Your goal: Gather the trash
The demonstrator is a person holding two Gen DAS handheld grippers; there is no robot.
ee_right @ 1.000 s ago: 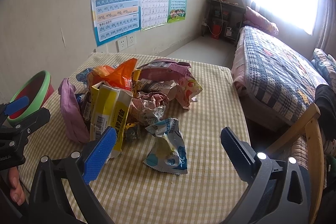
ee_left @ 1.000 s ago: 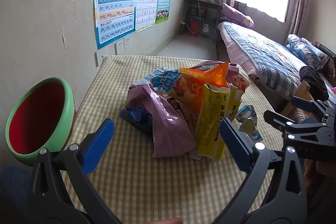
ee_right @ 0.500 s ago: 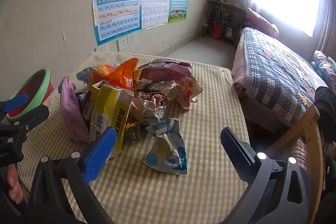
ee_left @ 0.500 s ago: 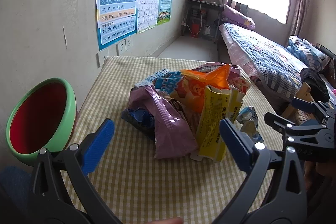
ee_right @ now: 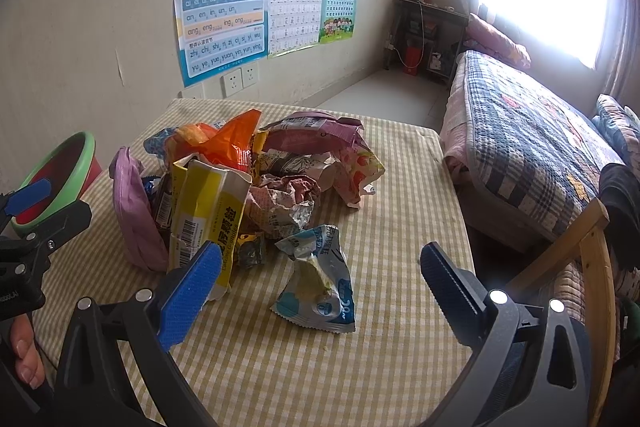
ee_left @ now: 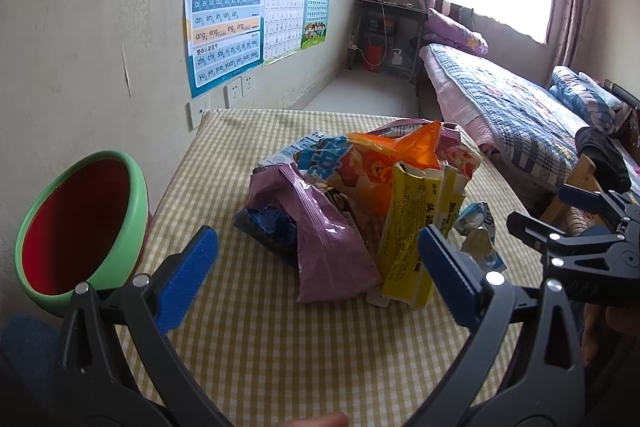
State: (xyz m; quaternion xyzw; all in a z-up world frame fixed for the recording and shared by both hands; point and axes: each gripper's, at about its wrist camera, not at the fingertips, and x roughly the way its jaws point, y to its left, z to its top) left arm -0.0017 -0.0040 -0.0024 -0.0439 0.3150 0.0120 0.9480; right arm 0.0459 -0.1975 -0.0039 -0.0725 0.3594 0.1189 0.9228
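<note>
Nothing collected yet, by the look of it. The whole trash pile sits heaped at the centre of the checked table, and the green bin at the left edge of the left-wrist view shows only its bare red inside. The left gripper hangs released, jaws spread wide, low in the frame and just short of the purple wrapper and the yellow packet. Over in the right-wrist view, the right gripper is also released and empty, its jaws framing the blue-white sachet lying apart from the heap, lower centre. I'd judge every piece remains to be picked up and dropped in the bin.
</note>
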